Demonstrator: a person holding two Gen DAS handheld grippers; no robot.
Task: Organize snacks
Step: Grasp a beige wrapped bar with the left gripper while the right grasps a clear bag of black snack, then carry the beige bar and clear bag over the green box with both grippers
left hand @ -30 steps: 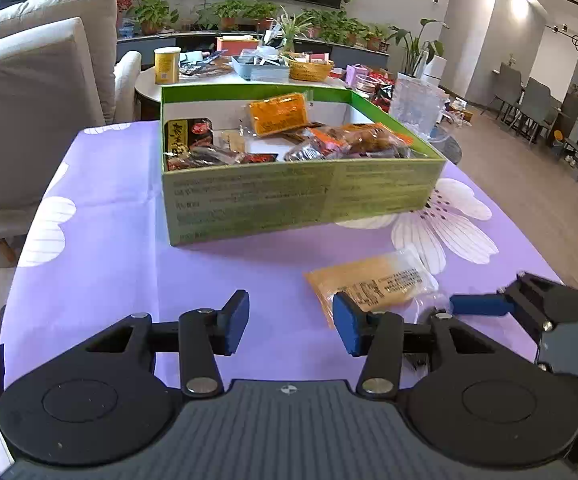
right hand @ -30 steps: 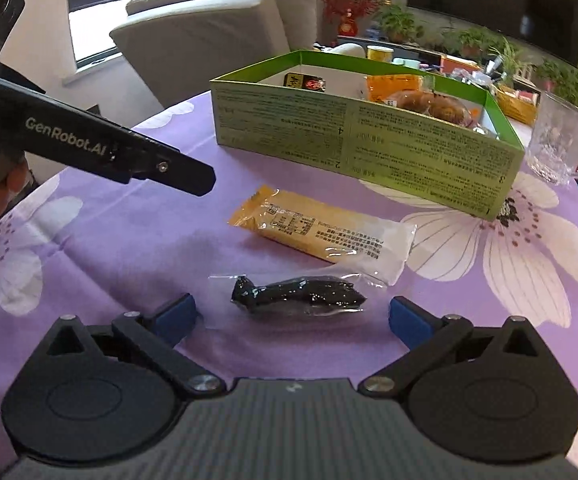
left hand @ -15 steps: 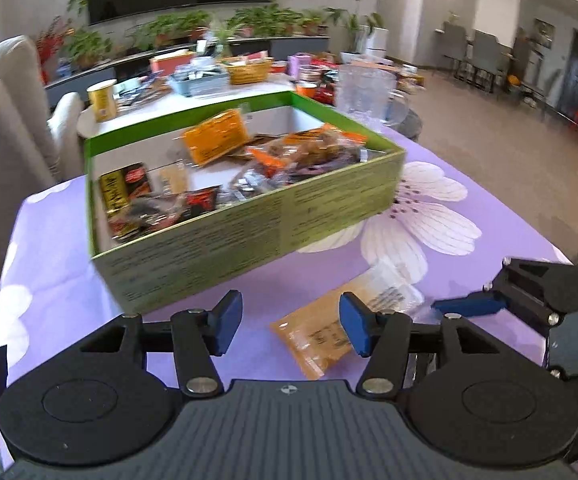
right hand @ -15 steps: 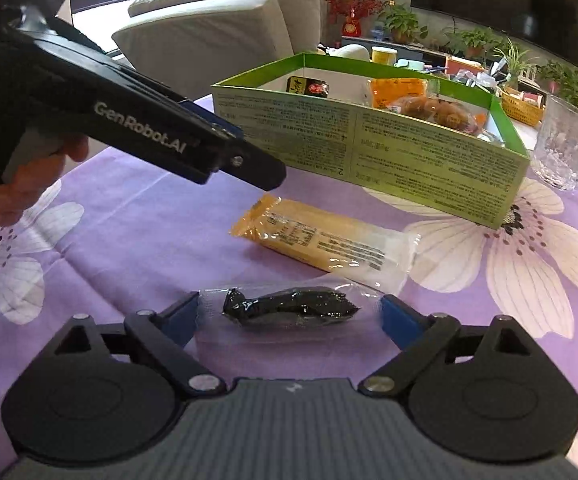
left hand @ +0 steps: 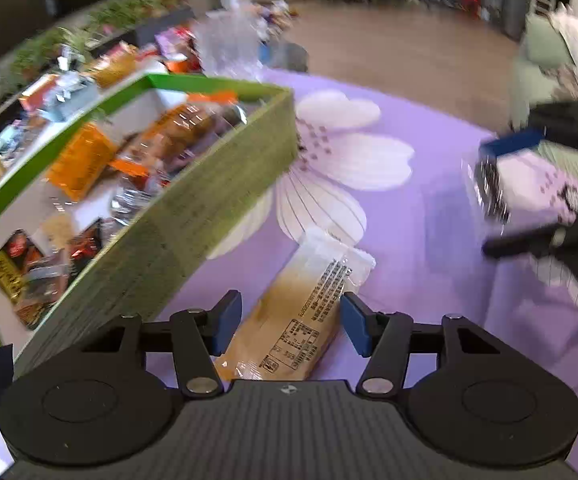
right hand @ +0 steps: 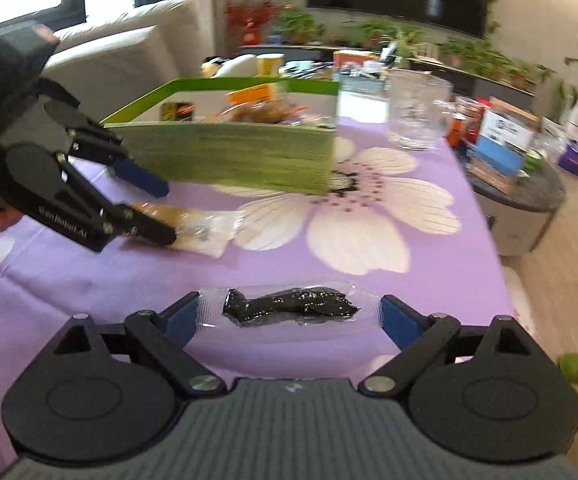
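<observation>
A yellow snack packet (left hand: 301, 304) lies on the purple flowered tablecloth (left hand: 429, 240) beside the green box (left hand: 209, 208). My left gripper (left hand: 291, 324) straddles its near end, jaws opening, pads clear of the wrapper. From the right wrist view the left gripper (right hand: 161, 212) reaches down over the yellow packet (right hand: 201, 228) in front of the green box (right hand: 229, 156). My right gripper (right hand: 291, 320) is shut on a clear packet with a dark snack (right hand: 289, 306), held by its ends above the cloth. The right gripper (left hand: 497, 196) shows blurred at the right.
Several wrapped snacks (left hand: 81, 160) fill the green box. A glass mug (right hand: 419, 112) stands past its far corner. A low round table (right hand: 529, 184) with boxes sits beyond the tablecloth's right edge. A pale sofa (right hand: 121, 60) is at the back left.
My left gripper rolled, swung down over the yellow packet and widened its jaws around it. My right gripper closed on the dark snack packet, lifted it off the cloth and turned right.
</observation>
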